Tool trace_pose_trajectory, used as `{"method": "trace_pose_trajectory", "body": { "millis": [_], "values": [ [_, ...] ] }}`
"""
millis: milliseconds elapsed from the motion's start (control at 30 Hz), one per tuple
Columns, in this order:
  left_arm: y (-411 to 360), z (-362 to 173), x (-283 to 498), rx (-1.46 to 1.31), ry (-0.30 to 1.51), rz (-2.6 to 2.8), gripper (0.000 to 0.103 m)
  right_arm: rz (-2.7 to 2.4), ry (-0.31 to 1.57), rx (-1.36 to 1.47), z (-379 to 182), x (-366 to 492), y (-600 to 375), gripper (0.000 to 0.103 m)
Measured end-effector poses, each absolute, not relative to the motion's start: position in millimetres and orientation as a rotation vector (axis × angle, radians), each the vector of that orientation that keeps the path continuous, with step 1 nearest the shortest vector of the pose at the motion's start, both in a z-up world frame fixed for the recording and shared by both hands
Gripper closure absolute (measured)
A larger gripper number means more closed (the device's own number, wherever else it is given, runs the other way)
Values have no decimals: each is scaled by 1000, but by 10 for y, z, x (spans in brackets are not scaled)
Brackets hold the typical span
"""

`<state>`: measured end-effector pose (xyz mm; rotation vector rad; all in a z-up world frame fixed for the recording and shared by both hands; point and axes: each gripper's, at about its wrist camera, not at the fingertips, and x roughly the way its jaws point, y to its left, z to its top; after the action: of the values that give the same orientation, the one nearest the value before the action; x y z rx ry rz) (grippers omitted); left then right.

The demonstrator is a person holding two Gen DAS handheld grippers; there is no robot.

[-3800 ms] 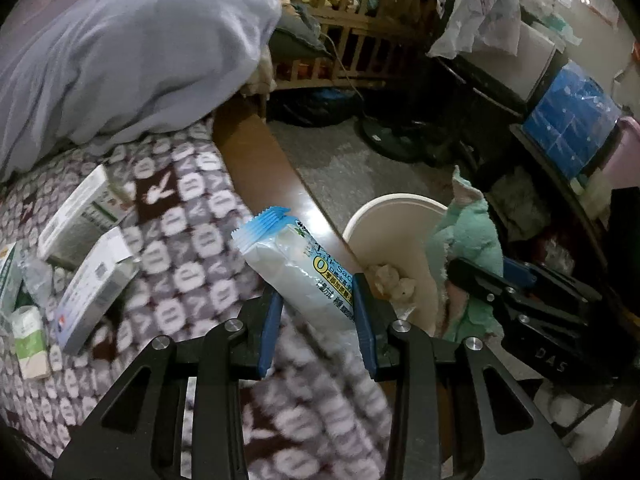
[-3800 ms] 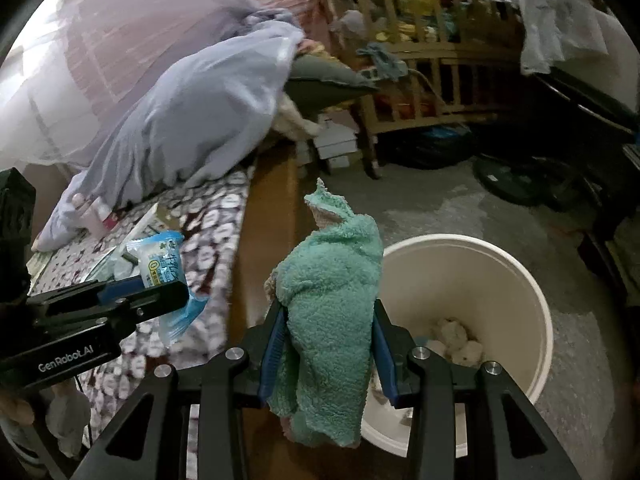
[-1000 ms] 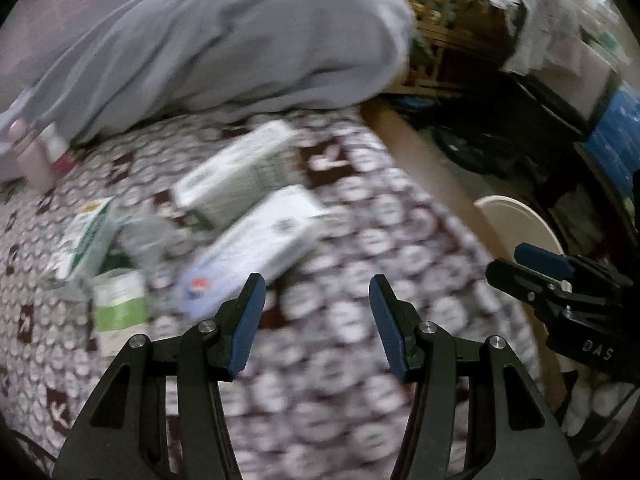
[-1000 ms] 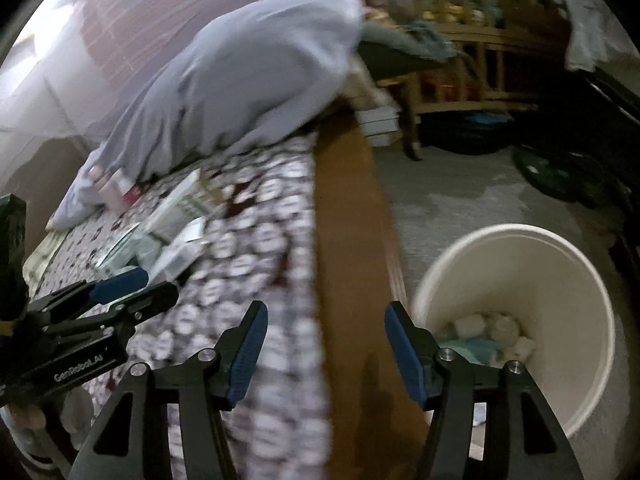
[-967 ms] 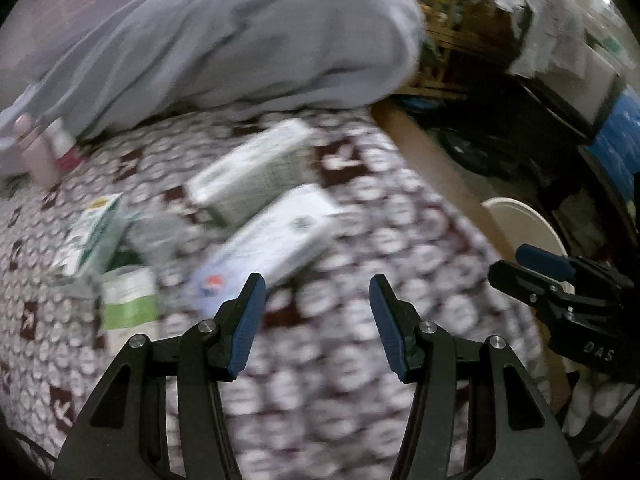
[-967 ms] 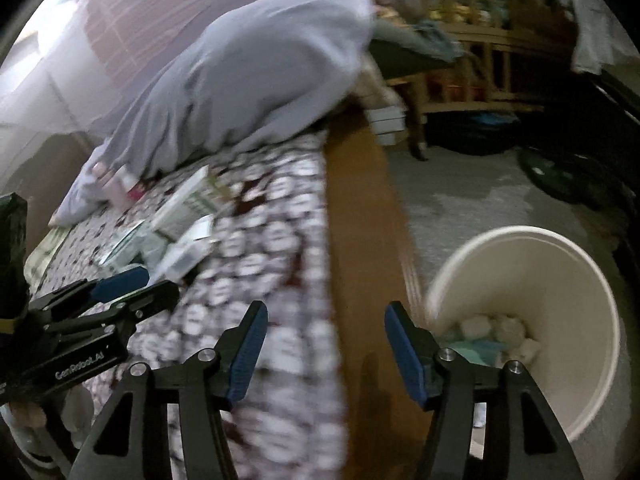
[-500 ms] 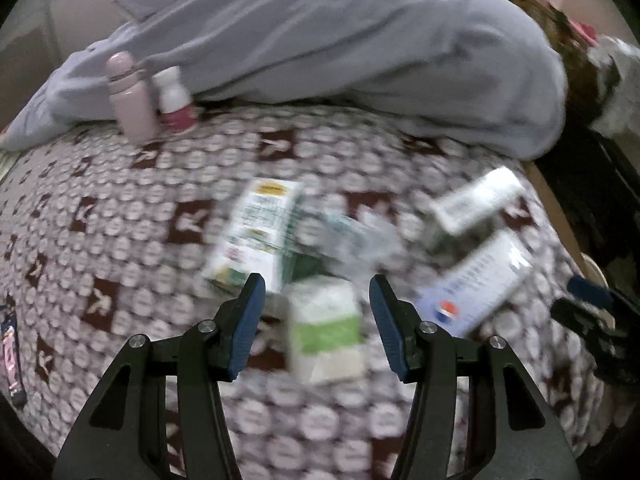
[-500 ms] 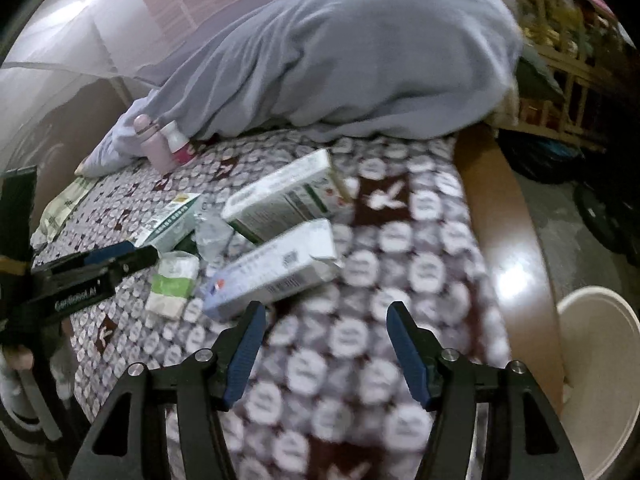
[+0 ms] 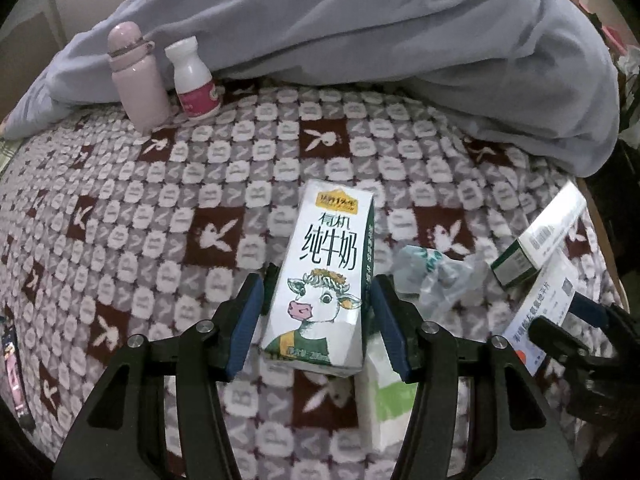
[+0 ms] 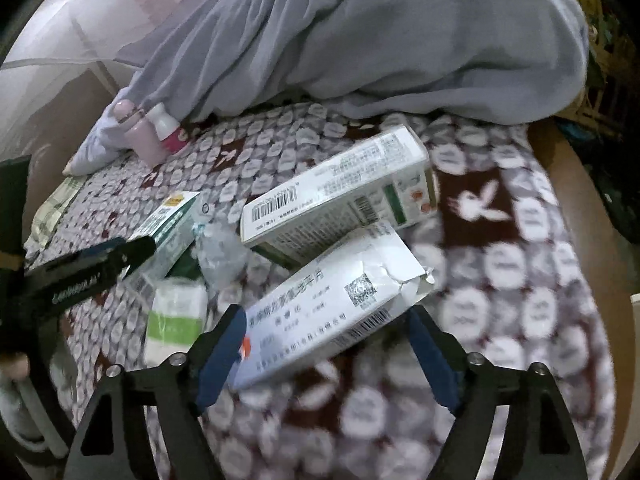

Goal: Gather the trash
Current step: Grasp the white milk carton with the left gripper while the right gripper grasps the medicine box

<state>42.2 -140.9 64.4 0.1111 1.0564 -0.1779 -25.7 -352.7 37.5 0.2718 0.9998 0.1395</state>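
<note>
Left gripper (image 9: 318, 332) is straddling the white cow-print milk carton (image 9: 324, 280) on the bed (jaws not pressing); right gripper (image 10: 326, 354), jaws just opening wide, is bracketing the torn white medicine box (image 10: 332, 304).

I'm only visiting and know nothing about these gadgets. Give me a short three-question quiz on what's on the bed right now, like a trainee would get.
1. True or false: the milk carton lies between the blue pads of the left hand-held gripper.
2. What lies between the open jaws of the right hand-held gripper? A) pink flask B) torn white box C) clear plastic wrapper
3. Fill in: beside the pink flask stands a small white ____ with a pink label.

Key:
1. True; its pads flank the carton without visibly pressing it.
2. B, the torn white box.
3. bottle.
</note>
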Motion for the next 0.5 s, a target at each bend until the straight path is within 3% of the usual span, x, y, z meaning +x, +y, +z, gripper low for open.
{"method": "trace_pose_trajectory", "body": {
  "millis": [300,333,367,433,500],
  "values": [
    [-1358,536,653,90,1075,-214,49,102,1035,157,200,19,-3223,17],
    [-1336,529,667,77,1076,-221,49,114,1032,144,204,4,-3220,21],
    [-1287,523,689,49,1084,-237,49,136,1018,134,224,-35,-3225,36],
    [-1218,526,710,11,1093,-259,50,156,1015,113,239,-93,-3237,55],
    [-1156,547,696,-7,1097,-270,50,186,1024,113,264,-157,-3305,62]
  ]
}}
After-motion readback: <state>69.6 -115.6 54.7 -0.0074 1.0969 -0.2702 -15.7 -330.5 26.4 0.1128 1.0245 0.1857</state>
